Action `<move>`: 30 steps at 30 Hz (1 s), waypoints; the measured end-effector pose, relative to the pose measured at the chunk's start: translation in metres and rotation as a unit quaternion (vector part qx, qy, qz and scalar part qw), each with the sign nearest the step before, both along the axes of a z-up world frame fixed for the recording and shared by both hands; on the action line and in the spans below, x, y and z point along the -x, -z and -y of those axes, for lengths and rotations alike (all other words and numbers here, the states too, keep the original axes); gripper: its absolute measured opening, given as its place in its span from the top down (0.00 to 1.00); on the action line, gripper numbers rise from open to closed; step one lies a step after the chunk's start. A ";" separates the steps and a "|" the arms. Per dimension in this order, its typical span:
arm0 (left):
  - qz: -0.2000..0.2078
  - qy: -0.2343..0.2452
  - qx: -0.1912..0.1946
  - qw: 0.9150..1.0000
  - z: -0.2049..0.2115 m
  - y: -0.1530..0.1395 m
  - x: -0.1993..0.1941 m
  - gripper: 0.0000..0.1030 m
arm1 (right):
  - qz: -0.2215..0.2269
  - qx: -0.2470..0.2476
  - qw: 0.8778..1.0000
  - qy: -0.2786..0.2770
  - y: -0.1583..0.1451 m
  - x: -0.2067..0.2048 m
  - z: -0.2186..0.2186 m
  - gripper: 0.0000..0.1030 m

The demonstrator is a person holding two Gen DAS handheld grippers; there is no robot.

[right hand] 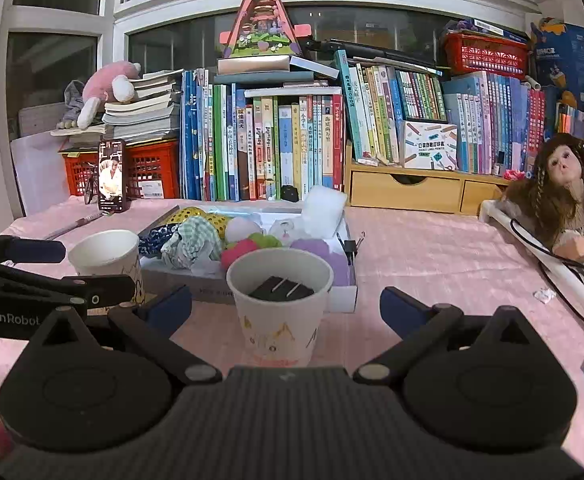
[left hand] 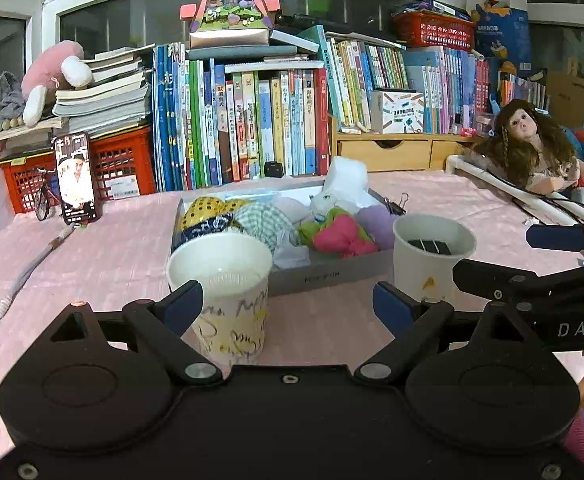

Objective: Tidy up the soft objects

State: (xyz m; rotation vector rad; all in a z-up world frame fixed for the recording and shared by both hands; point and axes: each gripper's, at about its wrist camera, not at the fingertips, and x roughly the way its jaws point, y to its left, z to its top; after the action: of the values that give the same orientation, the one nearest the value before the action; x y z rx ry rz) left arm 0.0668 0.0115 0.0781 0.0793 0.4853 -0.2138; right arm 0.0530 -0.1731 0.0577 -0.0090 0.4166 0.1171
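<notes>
Both the left gripper (left hand: pixel 288 304) and the right gripper (right hand: pixel 286 306) have their jaws wide and hold nothing. The soft toys (left hand: pixel 333 234) all sit in the box (left hand: pixel 331 276) at the middle of the desk (left hand: pixel 92 256), so sorting looks barely begun. Two cups (right hand: pixel 280 300) wait in front. I cannot tell what the dark thing inside one cup is.

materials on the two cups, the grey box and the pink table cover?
Left cup: looks like paper, matte white, rolled rim, scribbled hearts and lettering.
Right cup: same paper look, yellow drawn shapes; a dark flat item inside, material unclear.
Grey box: likely cardboard, matte, thin folded walls, printed front edge.
Table cover: fabric, pink, with a woven slub texture and soft wrinkles.
</notes>
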 end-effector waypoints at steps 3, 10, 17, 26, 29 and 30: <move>-0.002 -0.004 -0.002 1.000 -0.001 0.007 0.004 0.11 | -0.003 -0.003 1.000 0.004 0.005 0.003 0.001 0.00; -0.013 -0.015 -0.012 1.000 -0.001 0.026 0.010 0.10 | -0.025 -0.012 1.000 0.012 0.024 0.007 0.002 0.00; -0.031 -0.026 -0.016 0.999 -0.001 0.045 0.008 0.10 | -0.050 -0.006 0.999 0.018 0.045 0.007 0.000 0.00; -0.056 -0.042 -0.018 0.997 -0.004 0.066 -0.001 0.10 | -0.074 0.003 0.997 0.026 0.063 0.001 -0.002 0.00; -0.061 -0.045 -0.019 0.997 -0.004 0.071 -0.002 0.10 | -0.084 0.005 0.996 0.027 0.069 -0.002 -0.004 0.00; -0.064 -0.046 -0.019 0.997 -0.004 0.073 -0.003 0.10 | -0.087 0.005 0.996 0.027 0.070 -0.002 -0.004 0.00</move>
State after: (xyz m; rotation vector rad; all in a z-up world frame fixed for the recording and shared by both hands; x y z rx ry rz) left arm 0.0698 0.0156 0.0050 0.0809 0.6188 -0.1193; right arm 0.0552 -0.1694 -0.0122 0.0021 0.5906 0.0620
